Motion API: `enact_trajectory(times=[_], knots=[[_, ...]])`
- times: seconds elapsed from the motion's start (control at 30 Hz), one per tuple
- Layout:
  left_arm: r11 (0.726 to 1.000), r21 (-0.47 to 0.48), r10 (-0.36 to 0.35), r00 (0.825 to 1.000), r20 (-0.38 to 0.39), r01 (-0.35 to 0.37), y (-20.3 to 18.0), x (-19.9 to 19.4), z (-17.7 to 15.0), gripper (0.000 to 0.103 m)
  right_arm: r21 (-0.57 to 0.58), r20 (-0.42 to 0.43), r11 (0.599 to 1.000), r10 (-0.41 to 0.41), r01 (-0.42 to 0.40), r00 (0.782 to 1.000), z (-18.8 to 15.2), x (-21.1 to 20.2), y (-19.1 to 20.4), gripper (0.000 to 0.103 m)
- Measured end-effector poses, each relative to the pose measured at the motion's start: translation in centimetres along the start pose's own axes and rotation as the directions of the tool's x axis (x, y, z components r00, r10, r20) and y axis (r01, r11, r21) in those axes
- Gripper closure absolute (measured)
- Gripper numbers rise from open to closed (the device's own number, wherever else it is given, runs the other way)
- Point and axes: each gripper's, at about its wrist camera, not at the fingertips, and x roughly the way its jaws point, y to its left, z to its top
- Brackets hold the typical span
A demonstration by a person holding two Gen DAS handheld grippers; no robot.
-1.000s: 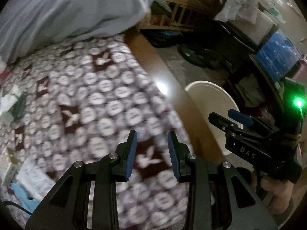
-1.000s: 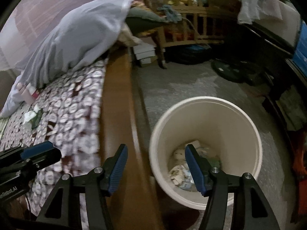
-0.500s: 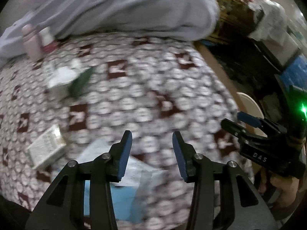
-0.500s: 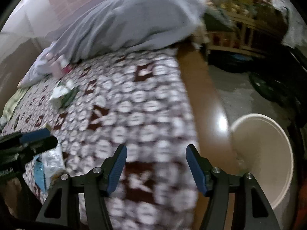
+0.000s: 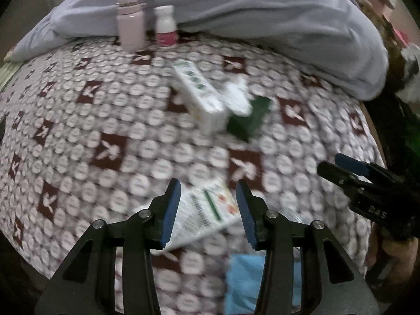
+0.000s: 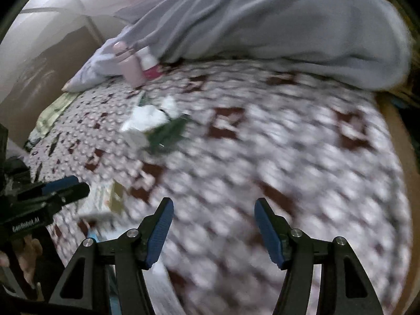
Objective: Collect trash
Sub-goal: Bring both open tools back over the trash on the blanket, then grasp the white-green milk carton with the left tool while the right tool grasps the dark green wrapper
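From the left wrist camera, the left tool (image 5: 208, 211) hangs over a bed (image 5: 78, 120) whose cover is patterned with white discs and dark red squares. Its blue-padded fingers are spread, with nothing pinched; a flat white printed packet (image 5: 206, 215) lies on the cover below and between them, and whether the pads touch it cannot be told. Just nearer the camera lies a light blue piece of plastic or paper (image 5: 246, 278), partly hidden by the tool's black frame. Farther up the bed a long white carton with green print (image 5: 199, 97) lies tilted, touching a crumpled white wrapper (image 5: 236, 97) and a dark green packet (image 5: 249, 119). At the far edge a pale pink flask (image 5: 130, 21) and a small white bottle with a pink label (image 5: 165, 26) stand upright side by side, against a bulky grey-blue quilt (image 5: 262, 13) with soft folds. The right tool (image 5: 351, 170) reaches in from the right edge.

From the right wrist camera, much blurred, the right tool (image 6: 212, 232) has its fingers spread wide over bare patterned cover, gripping nothing. The white and green trash (image 6: 155, 123) lies well up the bed to the left, the flask (image 6: 128, 63) beyond it beside the quilt (image 6: 275, 18). The printed packet (image 6: 105, 199) sits at lower left, just beside the left tool (image 6: 65, 187), with a hand (image 6: 29, 257) below it. A brown wooden bed edge (image 6: 404, 157) runs down the right; a pale wall (image 6: 39, 26) rises at the left.
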Motion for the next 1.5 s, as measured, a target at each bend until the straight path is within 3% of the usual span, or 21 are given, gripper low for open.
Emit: enact_trajectory(times=[0.1, 0.37, 0.43, 0.53, 0.6, 0.73, 0.83, 0.97, 1.07, 1.3, 1.5], knots=[[0.999, -0.035, 0.007, 1.0, 0.005, -0.007, 2.0, 0.7, 2.0, 0.061, -0.007, -0.028, 1.0, 0.019, -0.02, 0.999, 3.0, 3.5, 1.8, 0.041], [0.993, -0.115, 0.009, 1.0, 0.003, -0.009, 4.7, 3.8, 7.4, 0.061, 0.068, -0.078, 0.996, 0.062, -0.056, 0.995, 7.5, 10.3, 2.3, 0.056], [0.988, -0.153, -0.002, 1.0, 0.002, 0.002, 5.1, 4.8, 8.7, 0.061, 0.097, -0.074, 0.991, 0.102, -0.095, 0.992, 7.7, 10.9, 2.0, 0.067], [0.978, -0.206, -0.018, 1.0, 0.005, 0.018, 5.2, 6.3, 10.3, 0.061, 0.064, -0.059, 0.994, 0.096, -0.092, 0.994, 7.9, 11.0, 2.2, 0.084], [0.973, -0.231, -0.016, 1.0, 0.017, 0.02, 4.9, 7.0, 11.1, 0.054, 0.036, -0.039, 0.996, 0.086, -0.085, 0.996, 7.8, 10.2, 2.2, 0.087], [0.961, -0.269, -0.064, 0.998, 0.005, 0.063, 3.7, 9.4, 12.3, 0.049, -0.023, 0.013, 0.999, 0.046, -0.045, 0.999, 7.1, 7.2, 1.7, 0.089], [0.971, -0.24, -0.03, 0.996, -0.08, 0.01, 2.6, 11.8, 12.2, 0.049, -0.028, 0.008, 0.999, 0.04, -0.04, 0.999, 6.6, 6.0, 0.9, 0.089], [0.97, -0.239, -0.057, 0.993, -0.104, 0.031, 2.7, 12.7, 11.1, 0.054, -0.012, -0.014, 0.999, 0.051, -0.051, 0.999, 5.8, 5.4, -0.2, 0.089], [0.969, -0.241, -0.083, 0.992, -0.099, 0.057, 3.3, 11.8, 10.4, 0.065, 0.014, -0.003, 0.996, 0.085, -0.085, 0.996, 5.5, 5.0, -0.6, 0.089], [0.982, -0.155, -0.117, 0.993, -0.026, 0.112, 1.9, 6.5, 8.8, 0.065, 0.013, 0.038, 0.995, 0.098, -0.098, 0.994, 4.5, 2.3, -0.1, 0.089], [0.982, -0.109, -0.155, 0.988, -0.022, 0.152, -0.2, 4.3, 7.9, 0.065, 0.049, -0.016, 0.996, 0.078, -0.077, 0.997, 4.3, 3.2, -0.2, 0.089]])
